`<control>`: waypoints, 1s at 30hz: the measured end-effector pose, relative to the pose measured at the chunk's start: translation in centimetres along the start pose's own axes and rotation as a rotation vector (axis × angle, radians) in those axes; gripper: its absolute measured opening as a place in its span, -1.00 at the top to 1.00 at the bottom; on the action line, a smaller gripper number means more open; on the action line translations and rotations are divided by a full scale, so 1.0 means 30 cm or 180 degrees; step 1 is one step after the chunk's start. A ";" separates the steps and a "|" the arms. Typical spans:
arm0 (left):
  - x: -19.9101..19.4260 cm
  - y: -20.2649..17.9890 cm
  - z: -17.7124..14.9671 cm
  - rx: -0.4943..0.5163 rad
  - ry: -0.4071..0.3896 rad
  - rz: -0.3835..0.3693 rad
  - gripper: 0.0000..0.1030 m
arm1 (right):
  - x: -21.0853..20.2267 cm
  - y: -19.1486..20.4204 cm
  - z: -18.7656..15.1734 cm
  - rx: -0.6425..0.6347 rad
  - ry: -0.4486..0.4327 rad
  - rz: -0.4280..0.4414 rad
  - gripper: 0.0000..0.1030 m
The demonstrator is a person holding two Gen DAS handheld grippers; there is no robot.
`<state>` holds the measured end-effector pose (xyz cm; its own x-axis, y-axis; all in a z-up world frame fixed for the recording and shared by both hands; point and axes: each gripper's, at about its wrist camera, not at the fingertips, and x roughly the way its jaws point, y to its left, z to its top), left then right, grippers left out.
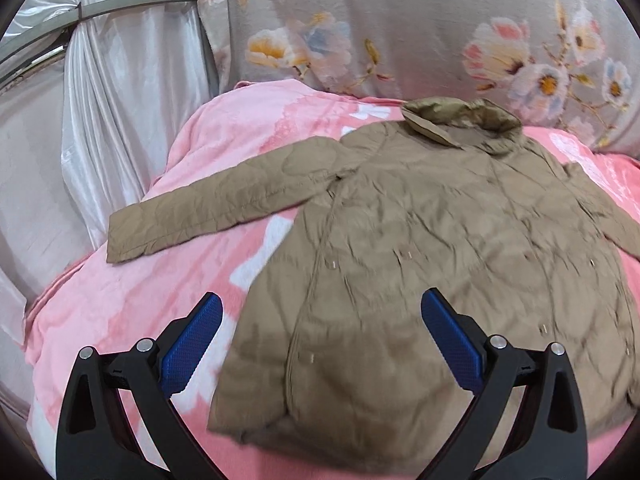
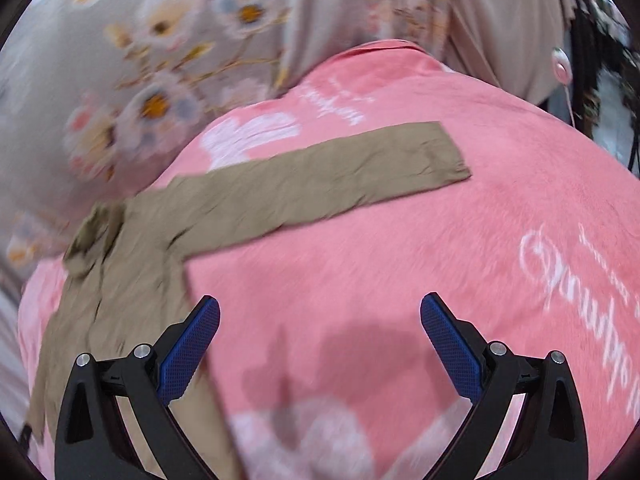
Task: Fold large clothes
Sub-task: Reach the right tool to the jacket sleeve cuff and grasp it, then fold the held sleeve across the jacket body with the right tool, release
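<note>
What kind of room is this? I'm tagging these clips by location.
Most likely a bedroom: the tan coat lies spread on a pink plush blanket over what looks like a bed, with flowered bedding piled behind and a tied-back satin curtain beside it.

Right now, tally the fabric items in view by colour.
Tan: 1, the quilted jacket, spread flat.
Pink: 1, the blanket under it.
Grey floral: 1, the cloth behind.
White satin: 1, the curtain at the side.
Total: 4
</note>
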<state>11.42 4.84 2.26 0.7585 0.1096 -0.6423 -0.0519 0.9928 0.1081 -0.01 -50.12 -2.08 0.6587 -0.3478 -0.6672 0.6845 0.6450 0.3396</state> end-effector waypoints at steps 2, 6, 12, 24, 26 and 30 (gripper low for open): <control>0.030 0.000 0.022 -0.0055 -0.0052 0.0034 -0.89 | 0.048 -0.047 0.050 0.0126 -0.0054 -0.0010 -0.90; 0.101 -0.014 0.057 -0.0131 -0.0102 0.0166 -0.89 | 0.186 -0.156 0.140 0.0505 -0.0077 -0.0002 -0.90; 0.187 -0.023 0.074 -0.0131 -0.0041 0.0145 -0.89 | 0.324 -0.246 0.196 0.0883 -0.0063 0.0034 -0.61; 0.321 0.030 0.065 -0.0290 0.0337 0.0368 -0.89 | 0.306 0.017 0.360 0.0402 -0.0481 0.0269 0.87; 0.328 0.054 0.068 -0.0325 0.0373 0.0419 -0.89 | 0.236 0.176 0.382 0.0075 -0.0625 0.0438 0.88; 0.332 0.104 0.070 -0.0368 0.0395 0.0532 -0.89 | 0.074 0.569 0.343 -0.0677 -0.0760 0.0990 0.88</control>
<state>20.18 8.92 -2.20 0.6480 0.2709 -0.7119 -0.2494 0.9585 0.1378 16.35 -46.89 9.07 0.8939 -0.2463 -0.3744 0.3793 0.8608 0.3393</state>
